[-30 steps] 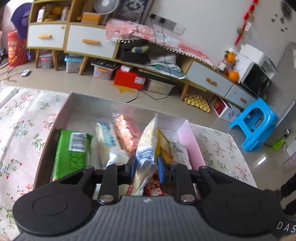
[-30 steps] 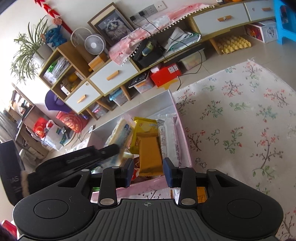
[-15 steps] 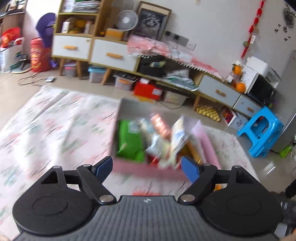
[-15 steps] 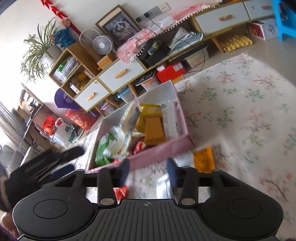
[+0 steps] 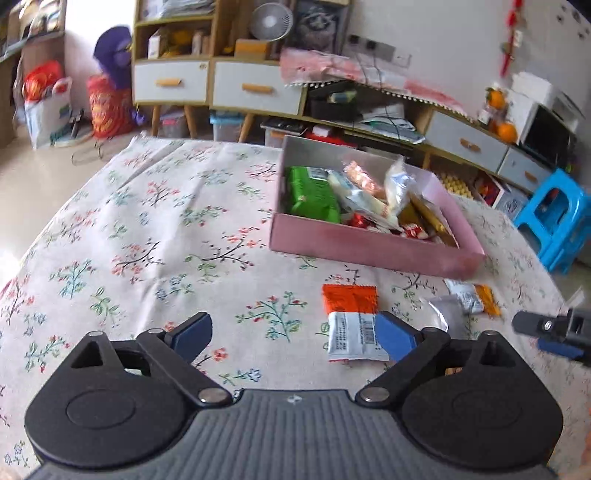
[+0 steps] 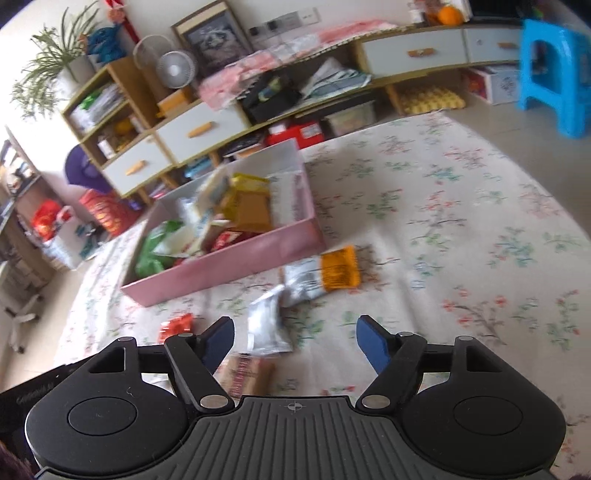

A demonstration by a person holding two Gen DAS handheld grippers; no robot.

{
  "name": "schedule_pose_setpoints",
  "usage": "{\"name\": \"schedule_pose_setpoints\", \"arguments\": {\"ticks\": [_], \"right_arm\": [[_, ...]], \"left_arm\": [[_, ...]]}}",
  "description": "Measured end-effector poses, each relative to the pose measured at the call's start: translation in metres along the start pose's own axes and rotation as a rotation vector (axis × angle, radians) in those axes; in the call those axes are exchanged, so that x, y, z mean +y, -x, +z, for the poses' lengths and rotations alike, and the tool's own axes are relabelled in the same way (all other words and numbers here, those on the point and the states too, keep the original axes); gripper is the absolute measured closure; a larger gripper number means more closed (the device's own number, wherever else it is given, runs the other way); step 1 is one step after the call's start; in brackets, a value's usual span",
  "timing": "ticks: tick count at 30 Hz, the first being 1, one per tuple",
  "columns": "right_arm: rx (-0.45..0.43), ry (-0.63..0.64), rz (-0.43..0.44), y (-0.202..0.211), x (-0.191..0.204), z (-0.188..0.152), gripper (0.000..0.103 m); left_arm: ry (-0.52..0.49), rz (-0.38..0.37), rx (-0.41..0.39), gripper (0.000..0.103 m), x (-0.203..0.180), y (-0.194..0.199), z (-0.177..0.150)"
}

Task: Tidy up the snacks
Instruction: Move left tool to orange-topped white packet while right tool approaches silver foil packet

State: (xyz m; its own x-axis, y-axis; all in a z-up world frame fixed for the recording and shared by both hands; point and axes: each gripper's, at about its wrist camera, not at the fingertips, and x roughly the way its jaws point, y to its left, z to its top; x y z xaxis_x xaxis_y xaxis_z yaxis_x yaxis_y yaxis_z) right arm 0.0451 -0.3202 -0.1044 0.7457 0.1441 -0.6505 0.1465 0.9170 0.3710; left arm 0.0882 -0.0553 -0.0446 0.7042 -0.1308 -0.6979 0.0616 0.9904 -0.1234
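right wrist view blurred, snacks in pink box indistinct, both hand-held grippers just opened wide, nothing gripped

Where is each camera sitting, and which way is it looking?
Left wrist: rides on the left claw, looking forward and down at the floral tablecloth and the pink snack box; its open blue fingers show, with the other claw's tip at right.
Right wrist: rides on the right claw, facing the same box from the other side; its open fingers show.
Both share: the box, the orange-and-white packet, and the small fan.
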Motion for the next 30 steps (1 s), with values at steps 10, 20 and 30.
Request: {"name": "schedule_pose_setpoints", "arguments": {"ticks": [10,20,30], "right_arm": [[0.012,-0.04,-0.033,0.001,-0.012,-0.001,0.028],[0.018,-0.05,-0.058,-0.008,-0.023,-0.001,0.025],[0.027,-0.017,-0.087,-0.019,-0.022,-0.001,0.024]], "left_arm": [[0.065,0.013,0.076,0.008,0.011,-0.01,-0.008],[0.084,0.039,0.095,0.008,0.009,-0.014,-0.008],[0.043,0.051,0.103,0.008,0.008,-0.016,0.003]]}}
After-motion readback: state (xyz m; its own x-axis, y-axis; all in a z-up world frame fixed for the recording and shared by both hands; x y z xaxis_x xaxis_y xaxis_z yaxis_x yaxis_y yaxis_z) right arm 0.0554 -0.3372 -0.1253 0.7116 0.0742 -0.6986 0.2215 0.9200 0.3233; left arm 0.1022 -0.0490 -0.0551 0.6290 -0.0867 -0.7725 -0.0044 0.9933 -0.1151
